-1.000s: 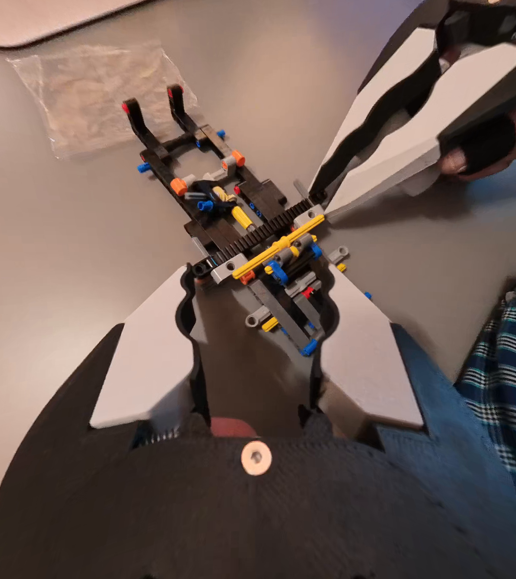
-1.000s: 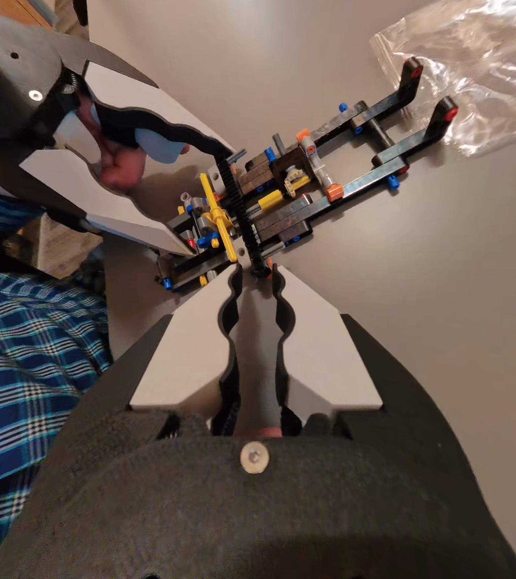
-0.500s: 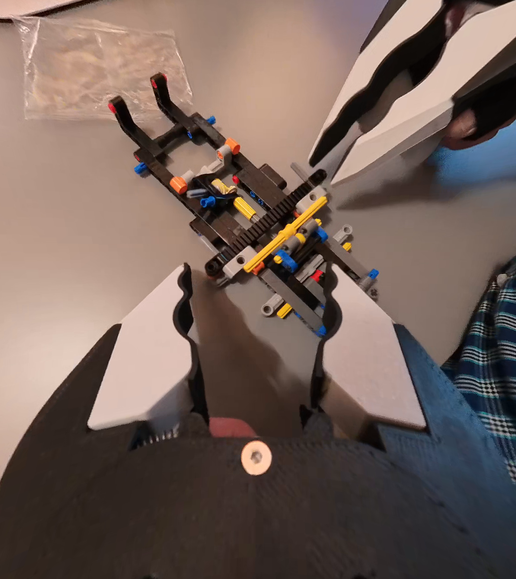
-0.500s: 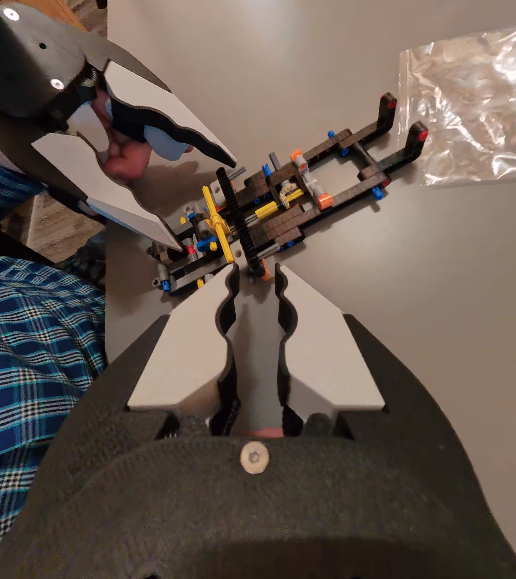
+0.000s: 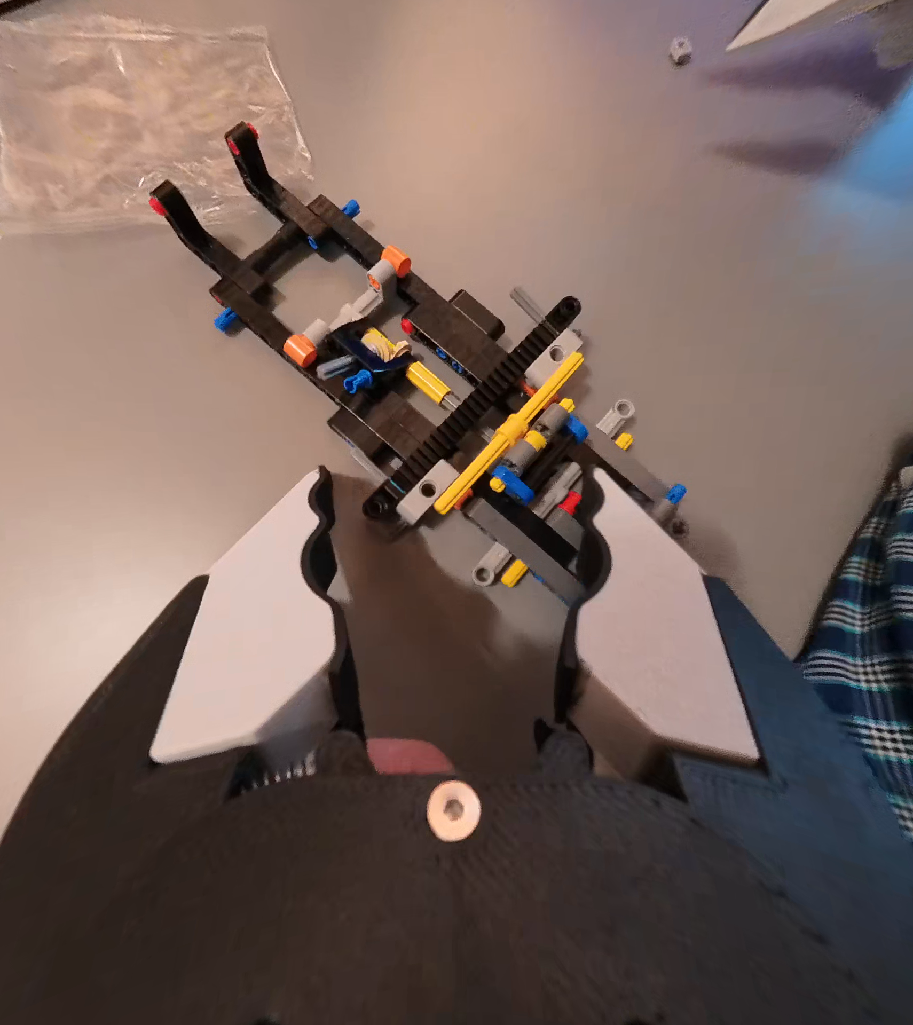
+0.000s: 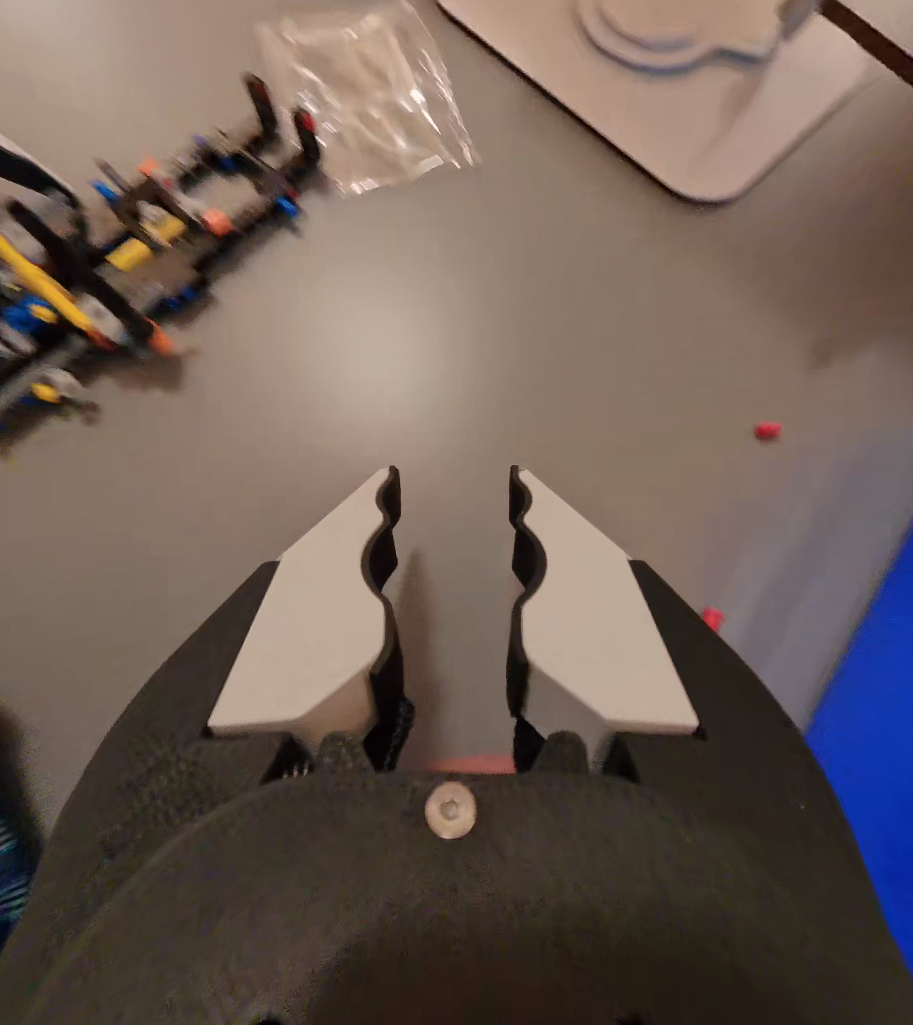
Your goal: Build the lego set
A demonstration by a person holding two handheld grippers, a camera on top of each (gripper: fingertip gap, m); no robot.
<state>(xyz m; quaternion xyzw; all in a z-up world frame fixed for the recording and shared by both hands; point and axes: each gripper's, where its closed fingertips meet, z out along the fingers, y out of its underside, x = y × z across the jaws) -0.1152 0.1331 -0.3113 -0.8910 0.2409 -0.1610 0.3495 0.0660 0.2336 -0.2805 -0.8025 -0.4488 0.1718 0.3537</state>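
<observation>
The lego model (image 5: 443,388) is a long black frame with a black toothed rack (image 5: 476,405), a yellow axle (image 5: 510,432) and blue, orange and grey pins. It lies flat on the grey table. My left gripper (image 5: 460,482) is open, and the model's near end lies between its fingers, close against the right finger (image 5: 643,599). My right gripper (image 6: 454,471) is open and empty above bare table, well to the right of the model (image 6: 110,266), which is blurred there. In the left wrist view only a fingertip of the right gripper (image 5: 809,16) shows, at the top right.
A clear plastic bag (image 5: 110,122) lies beyond the model's far end. A small grey piece (image 5: 680,51) lies at the back right. Two small red pieces (image 6: 766,430) (image 6: 714,617) lie near a blue surface (image 6: 898,638). A white tray (image 6: 693,83) sits at the back. A plaid sleeve (image 5: 898,610) is at the right.
My right gripper has left the rack end of the model, swung away to the right and opened wider. My left gripper stays open around the model's near end.
</observation>
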